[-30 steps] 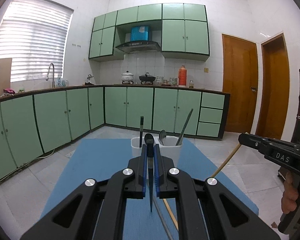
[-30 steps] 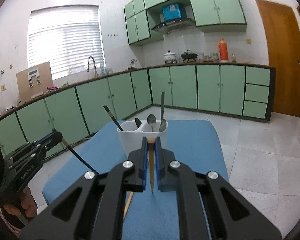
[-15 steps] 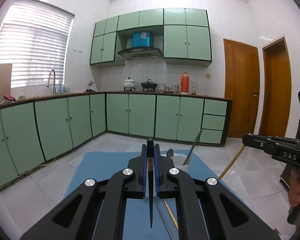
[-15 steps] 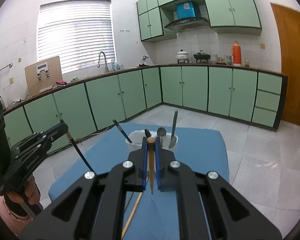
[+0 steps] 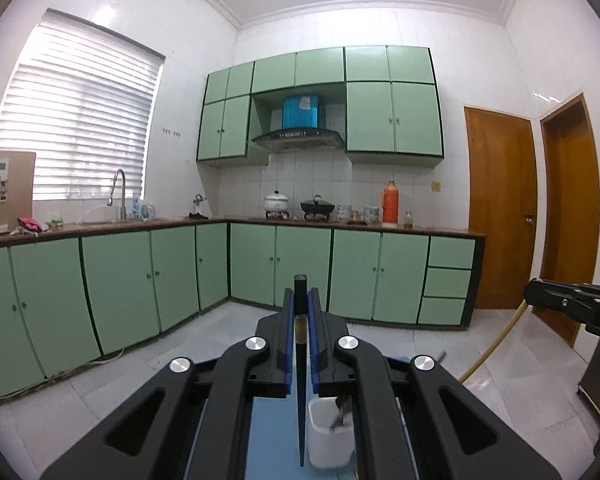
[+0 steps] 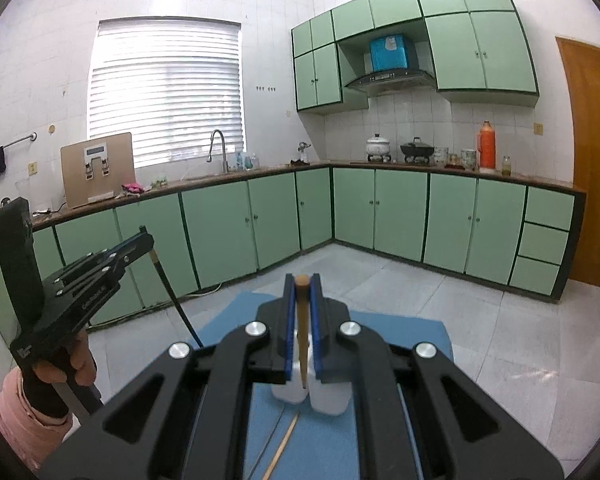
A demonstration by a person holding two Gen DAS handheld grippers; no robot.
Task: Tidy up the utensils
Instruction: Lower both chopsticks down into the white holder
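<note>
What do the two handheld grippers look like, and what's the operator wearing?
Both the left gripper and the right gripper are matte black, with angular linkage arms, silver round pivot bolts and blue-edged fingers. White lettering marks the bodies. The hand wears a pink sleeve.

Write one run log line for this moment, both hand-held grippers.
left hand-held gripper: shut on black chopstick | right hand-held gripper: shut on wooden chopstick | white holder: below, on blue mat

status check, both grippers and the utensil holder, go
Left gripper shut on black chopstick. Right gripper shut on wooden chopstick. White utensil holder on blue mat below both. Nothing blocking the drop.
</note>
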